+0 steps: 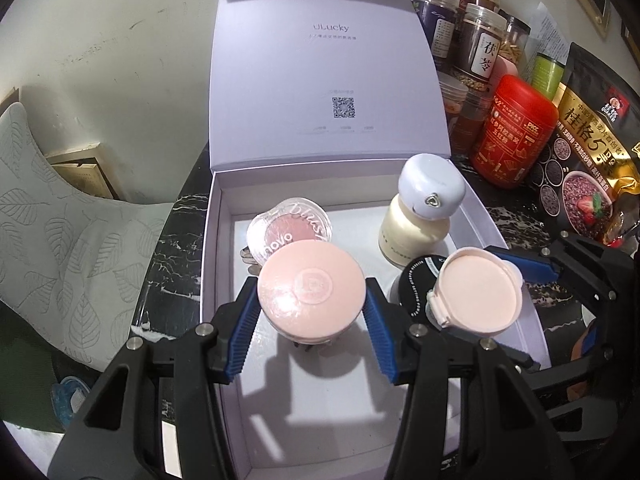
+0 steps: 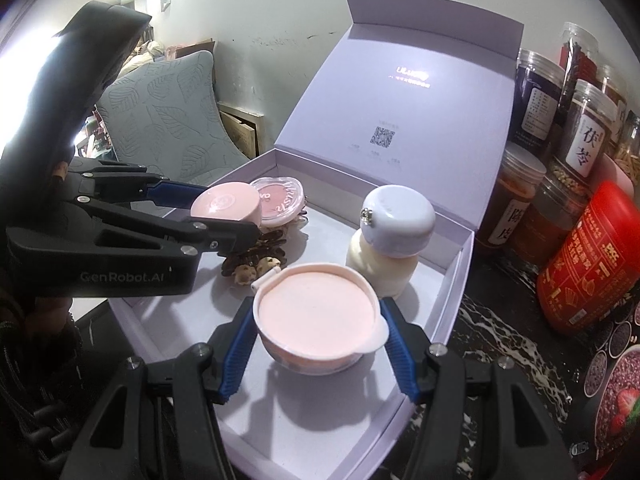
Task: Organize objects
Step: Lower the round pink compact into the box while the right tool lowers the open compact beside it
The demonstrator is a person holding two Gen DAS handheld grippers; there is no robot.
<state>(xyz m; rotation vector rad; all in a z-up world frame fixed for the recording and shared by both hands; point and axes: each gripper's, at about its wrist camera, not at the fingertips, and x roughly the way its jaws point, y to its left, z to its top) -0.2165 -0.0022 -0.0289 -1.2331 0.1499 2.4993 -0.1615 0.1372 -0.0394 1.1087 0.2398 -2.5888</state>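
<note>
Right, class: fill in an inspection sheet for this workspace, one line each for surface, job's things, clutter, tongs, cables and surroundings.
Surface: dark marbled countertop carrying an open lilac gift box, lid upright.
Job's things: in the box, a clear blush compact, a cream bottle with lilac cap, a black-lidded jar and brown hair clips.
Clutter: jars of dried goods, a red canister and an oat bag to the box's right.
Tongs: left tongs shut on a pink round case; right tongs shut on a pink flip-lid compact, both above the box.
Cables: nothing seen.
Surroundings: white wall, leaf-patterned cushion.
</note>
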